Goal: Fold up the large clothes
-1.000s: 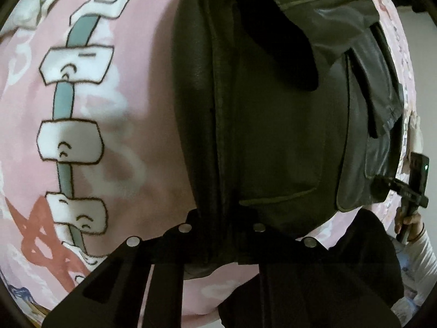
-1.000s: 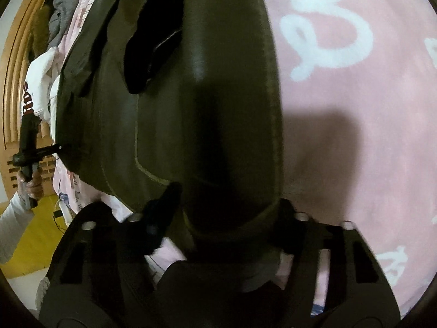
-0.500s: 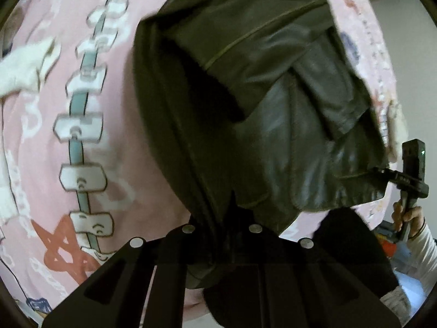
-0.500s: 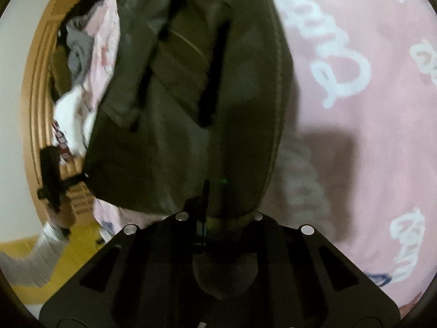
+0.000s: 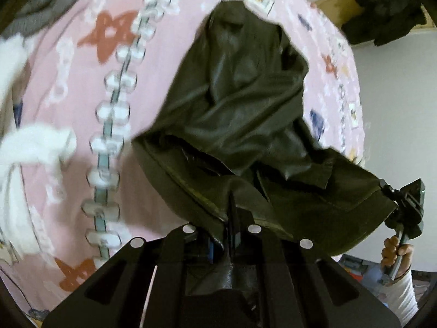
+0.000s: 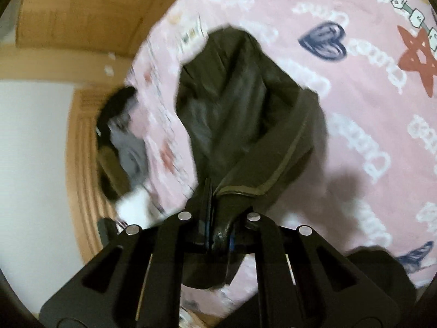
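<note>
Grippers both clamp the jacket (image 5: 245, 125): your left gripper (image 5: 232, 218) pinches one hem corner, your right gripper (image 6: 215, 218) another, so it hangs spread over the pink bed (image 5: 68, 164), ready to fold.

A dark olive-black leather jacket (image 5: 240, 114) is seen at centre frame. The bedspread (image 5: 82, 82) beneath is pink, printed with white lettering, red stars and navy hearts. Both grippers are black.

both grippers have lifted the jacket (image 5: 240, 114) off the bedspread (image 5: 76, 87).
</note>
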### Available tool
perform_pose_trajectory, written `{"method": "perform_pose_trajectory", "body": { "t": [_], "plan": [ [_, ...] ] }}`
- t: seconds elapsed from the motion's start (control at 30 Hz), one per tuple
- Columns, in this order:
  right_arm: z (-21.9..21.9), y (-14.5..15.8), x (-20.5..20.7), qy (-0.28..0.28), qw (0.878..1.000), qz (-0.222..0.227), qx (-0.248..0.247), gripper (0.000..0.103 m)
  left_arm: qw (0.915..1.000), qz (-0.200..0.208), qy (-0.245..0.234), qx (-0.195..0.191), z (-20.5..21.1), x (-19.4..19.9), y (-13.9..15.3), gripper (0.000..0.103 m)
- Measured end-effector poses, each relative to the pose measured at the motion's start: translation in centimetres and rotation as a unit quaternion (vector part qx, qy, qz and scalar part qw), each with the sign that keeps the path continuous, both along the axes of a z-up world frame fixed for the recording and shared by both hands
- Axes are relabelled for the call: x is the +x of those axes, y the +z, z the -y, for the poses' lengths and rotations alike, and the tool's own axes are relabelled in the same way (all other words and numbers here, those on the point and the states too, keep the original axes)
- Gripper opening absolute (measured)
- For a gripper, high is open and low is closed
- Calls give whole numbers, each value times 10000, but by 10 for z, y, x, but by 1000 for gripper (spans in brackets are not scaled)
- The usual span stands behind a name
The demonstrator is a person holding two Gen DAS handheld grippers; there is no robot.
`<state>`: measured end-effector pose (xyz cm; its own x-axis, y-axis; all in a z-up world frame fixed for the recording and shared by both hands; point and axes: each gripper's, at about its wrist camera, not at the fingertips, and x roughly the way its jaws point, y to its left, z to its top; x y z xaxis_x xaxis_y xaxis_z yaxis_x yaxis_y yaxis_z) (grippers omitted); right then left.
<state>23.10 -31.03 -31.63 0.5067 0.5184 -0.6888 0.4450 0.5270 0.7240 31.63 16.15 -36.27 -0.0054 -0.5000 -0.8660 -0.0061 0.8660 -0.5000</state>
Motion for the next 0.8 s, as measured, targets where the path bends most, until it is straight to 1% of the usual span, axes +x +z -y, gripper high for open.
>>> {"method": "perform_pose_trajectory", "body": {
  "t": [0.17,0.27,0.33,0.37,0.43,0.5,0.6,0.67,0.7,0.8],
  "plan": [
    [31,19,42,-431,9981,323,307,9,9991,363,50,201,1,55,34,6],
    [51,32,77,-378,9971,530,385,9,9978,493,133,432,5,89,52,6],
    [62,36,104,-282,9961,674,491,9,9964,552,378,528,6,115,62,6],
    [66,37,113,-239,9957,718,524,9,9955,592,473,567,7,126,65,6],
    [79,35,145,-110,9948,823,596,9,9936,636,661,659,10,148,66,6],
    [94,26,180,30,9941,868,648,9,9910,706,859,752,15,178,65,6],
    [116,3,233,286,9933,905,653,9,9883,798,946,896,25,218,58,6],
    [130,-20,266,380,9925,910,726,9,9865,861,918,1052,36,252,46,6],
    [138,-36,287,421,9917,915,795,9,9860,877,892,1102,40,267,39,6],
    [151,-82,336,581,9913,856,819,9,9840,873,716,1377,60,323,5,7]
  ]
}}
